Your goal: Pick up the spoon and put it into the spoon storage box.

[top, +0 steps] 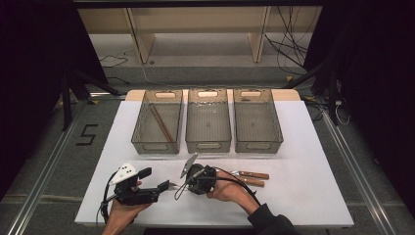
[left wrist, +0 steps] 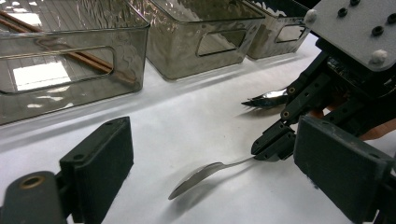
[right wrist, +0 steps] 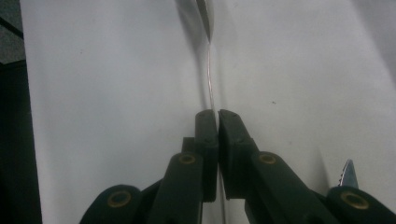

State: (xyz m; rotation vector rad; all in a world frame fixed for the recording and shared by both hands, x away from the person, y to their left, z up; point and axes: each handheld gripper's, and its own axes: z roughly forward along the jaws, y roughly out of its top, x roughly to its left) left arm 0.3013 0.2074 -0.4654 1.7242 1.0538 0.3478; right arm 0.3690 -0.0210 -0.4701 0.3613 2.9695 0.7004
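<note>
From my seat, the spoon [right wrist: 208, 70] runs out past the top edge of the right gripper view, so its bowl is cut off, and its handle vanishes between the right gripper's [right wrist: 217, 114] closed pads. In the left gripper view, the fork [left wrist: 266, 99] behind that gripper shows its tines alone; the rest is hidden. From above, the two wooden handles [top: 254, 177] beyond my right hand have covered heads.

silver spoon [left wrist: 205, 175] tilted, bowl low over white table, handle pinched.
</note>
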